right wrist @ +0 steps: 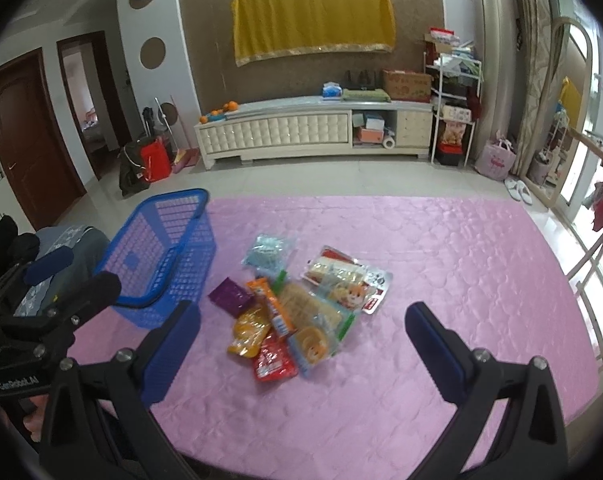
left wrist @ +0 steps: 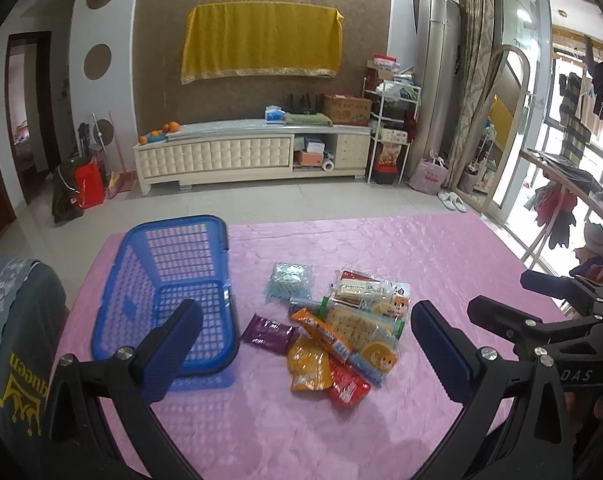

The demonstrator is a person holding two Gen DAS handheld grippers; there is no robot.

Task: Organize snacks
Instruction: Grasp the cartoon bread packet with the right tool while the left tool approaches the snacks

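We saw blue plastic basket [left wrist: 169, 292], lattice walls, sitting empty on quilted pink cover [left wrist: 421, 256], left of snack pile [left wrist: 333, 332]. Pile was crinkly wrappers: purple packet [left wrist: 267, 334], orange pouch [left wrist: 307, 364], red packet [left wrist: 347, 386], clear cracker pack [left wrist: 357, 322]. Print on those too small for us. Left gripper [left wrist: 305, 350] hovered, fingers wide apart, empty. Right gripper [right wrist: 301, 344] same; its body read "DAS".

Snack pile [left wrist: 333, 332] beside blue basket [left wrist: 169, 296]
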